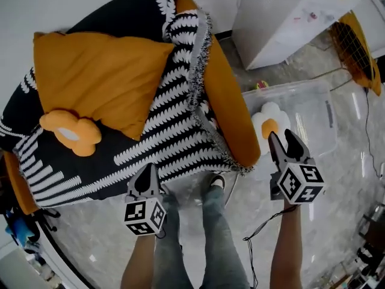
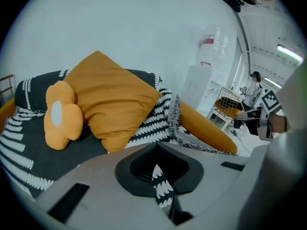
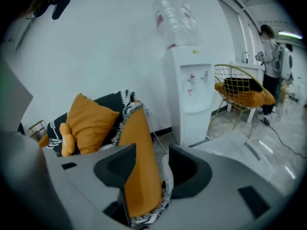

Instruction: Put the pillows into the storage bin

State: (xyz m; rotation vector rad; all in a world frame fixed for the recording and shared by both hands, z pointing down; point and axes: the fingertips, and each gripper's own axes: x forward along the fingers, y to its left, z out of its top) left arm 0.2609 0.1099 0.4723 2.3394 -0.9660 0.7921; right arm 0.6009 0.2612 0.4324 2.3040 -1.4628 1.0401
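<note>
A big orange square pillow (image 1: 99,71) (image 2: 112,99) leans on the sofa's black-and-white blanket (image 1: 174,131). An orange flower pillow (image 1: 71,131) (image 2: 61,114) lies in front of it. On the floor to the right of the sofa stands a clear storage bin (image 1: 316,110) with a white flower pillow (image 1: 269,120) inside. My right gripper (image 1: 284,138) (image 3: 149,155) is open and empty, just over the bin's near side above the white pillow. My left gripper (image 1: 146,176) (image 2: 160,169) is shut on nothing at the sofa's front edge, pointing at the blanket.
The sofa's orange arm (image 1: 227,104) (image 3: 139,162) lies between the blanket and the bin. A white water dispenser (image 1: 289,17) (image 3: 192,95) stands behind the bin. A wire chair with an orange cushion (image 1: 356,44) (image 3: 242,92) is far right. A cable (image 1: 264,229) trails beside the person's legs (image 1: 210,233).
</note>
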